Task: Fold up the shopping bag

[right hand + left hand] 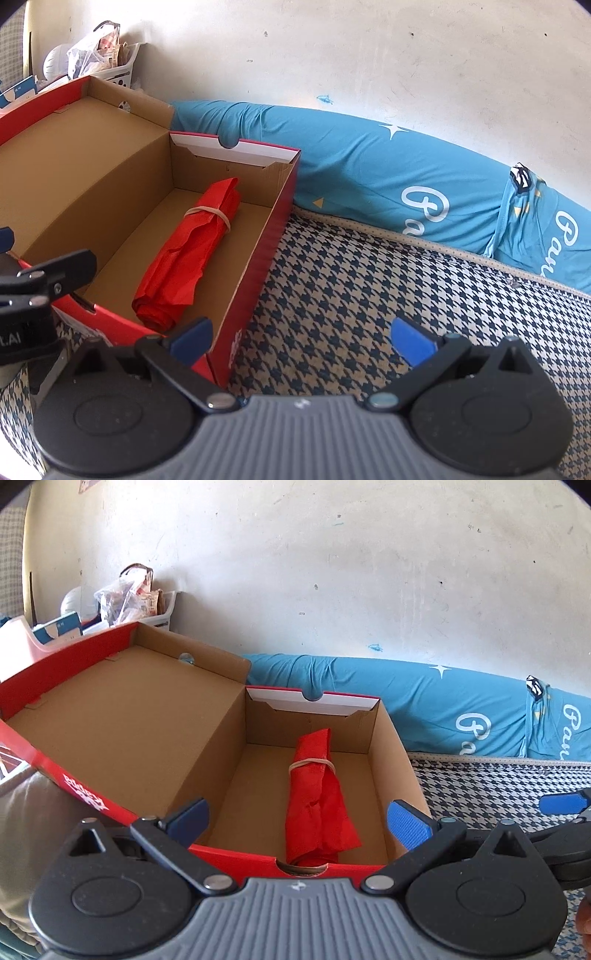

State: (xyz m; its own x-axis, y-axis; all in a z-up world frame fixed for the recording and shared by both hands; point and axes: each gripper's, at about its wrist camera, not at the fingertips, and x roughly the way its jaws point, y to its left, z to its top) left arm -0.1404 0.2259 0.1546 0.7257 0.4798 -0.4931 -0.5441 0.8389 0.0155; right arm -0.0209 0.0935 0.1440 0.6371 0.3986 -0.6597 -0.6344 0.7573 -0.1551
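Nearest to us, both tongs stand with their blue pads spread wide apart and nothing between them. Our left gripper (298,821) hangs over the near end of the red shoe box (236,860), its two pads straddling the box's open mouth. Our right gripper (301,341) sits just to the right of that box, above the houndstooth cover (369,295) that dresses the surface under everything here.

That patterned cover runs bare from the box's right wall out to the far right (plenty of open room on that side). On the left the room is tighter: the box's hinged lid (110,720) lies thrown open, its brown inside facing up, and it takes up the whole left flank.

The shopping bag (317,797) lies inside the box on its brown floor, rolled into a long red bundle and cinched near its far end by a tan rubber band (312,763). It runs lengthwise, its near end touching the box's front wall, directly between and just beyond the left gripper's pads. From the right wrist view the same bundle (188,254) lies ahead and to the left of the right gripper, apart from both pads.

Beyond the box a blue bolster (369,177) with white lettering lies along the foot of a scuffed pale wall (369,572). In the far left corner stands a white basket (162,613) stuffed with plastic bags and papers.
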